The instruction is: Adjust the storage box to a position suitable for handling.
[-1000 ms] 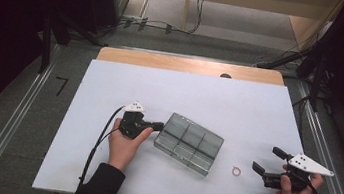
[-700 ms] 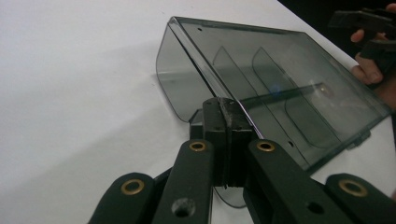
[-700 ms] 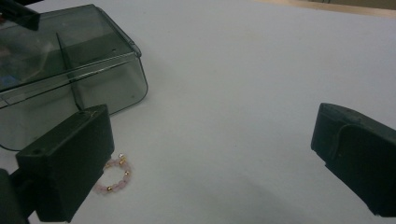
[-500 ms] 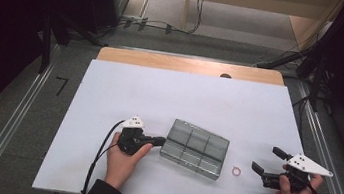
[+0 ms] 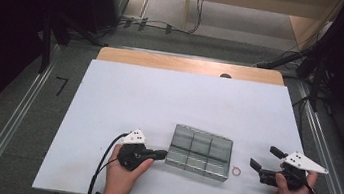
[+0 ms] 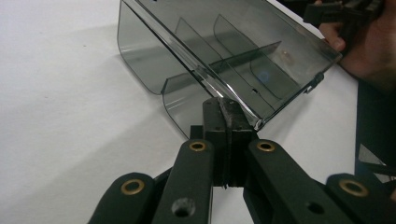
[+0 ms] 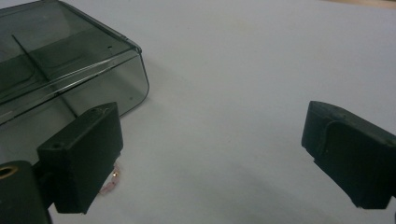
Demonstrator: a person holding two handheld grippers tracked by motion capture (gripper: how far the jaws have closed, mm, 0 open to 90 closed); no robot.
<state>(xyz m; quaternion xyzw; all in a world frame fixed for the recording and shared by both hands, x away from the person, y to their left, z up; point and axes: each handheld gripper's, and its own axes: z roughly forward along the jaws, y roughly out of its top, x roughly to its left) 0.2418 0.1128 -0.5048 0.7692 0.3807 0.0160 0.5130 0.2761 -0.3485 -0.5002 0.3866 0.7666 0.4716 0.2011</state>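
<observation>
Left gripper view, box (image 6: 224, 56) edge clamped in left tool (image 6: 227, 122)

Overhead light falls evenly on the white table (image 5: 159, 105), which reads bright; the surroundings drop to near black. Shadows soft and short. High view slightly soft overall. Left gripper view: smoked plastic box (image 6: 224, 60) shows faint sheen along its rim, far end blurred. Right gripper view: near jaws soft, table grainy.

Box between two grippers on the table

The compartment box (image 5: 199, 152) lies on the table (image 5: 169, 101); the left gripper (image 5: 160, 153) touches its left edge, a small ring (image 5: 237, 171) lies just right, and the right gripper (image 5: 262, 165) beyond.
</observation>
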